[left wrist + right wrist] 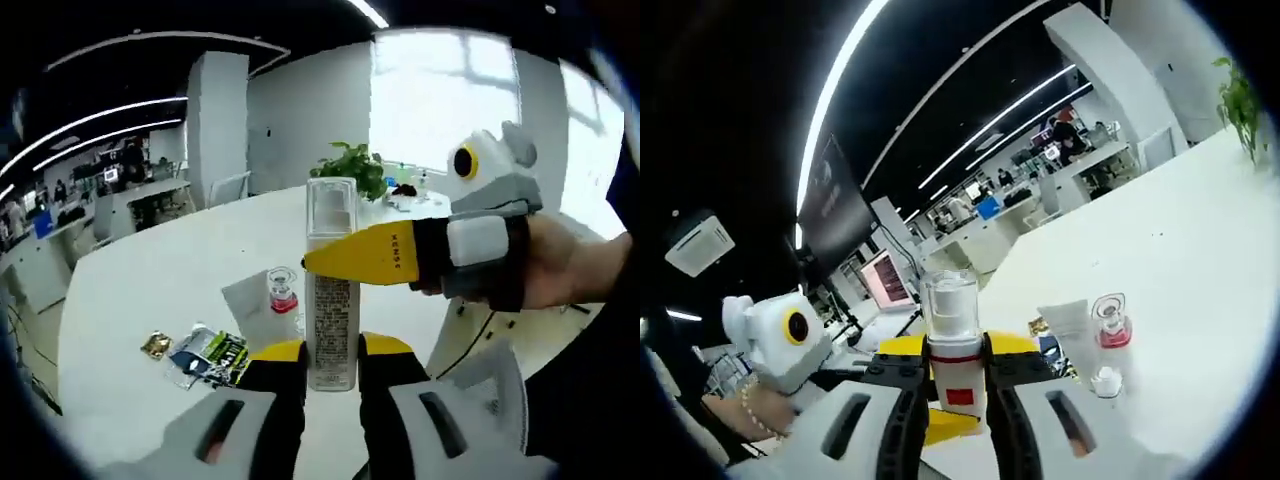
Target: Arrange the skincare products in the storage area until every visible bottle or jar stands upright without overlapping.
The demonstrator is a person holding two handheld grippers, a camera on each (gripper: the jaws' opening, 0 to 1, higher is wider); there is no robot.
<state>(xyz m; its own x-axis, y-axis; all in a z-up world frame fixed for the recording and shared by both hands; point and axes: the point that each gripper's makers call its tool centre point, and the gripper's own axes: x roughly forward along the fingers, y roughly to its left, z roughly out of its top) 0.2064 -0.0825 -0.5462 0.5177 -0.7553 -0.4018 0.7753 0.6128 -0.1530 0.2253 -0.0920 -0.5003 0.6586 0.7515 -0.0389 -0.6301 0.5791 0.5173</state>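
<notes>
Left tongs [332, 352] are seen in the left gripper view clamped low on a tall clear-capped bottle [332, 290] standing upright on the white table [140, 280]. Right tongs [345, 256] reach in from the right, touching the bottle's front; small pink bottle [283, 290] and sachets [208, 355] lie left.

Right tongs [956, 385], in the right gripper view, are seen clamped on the same bottle [952, 335]; the pink bottle [1111, 335] stands right.

Window glare [450, 90] washes out the white table [150, 290]; ceiling strips streak, edges bow strongly.
</notes>
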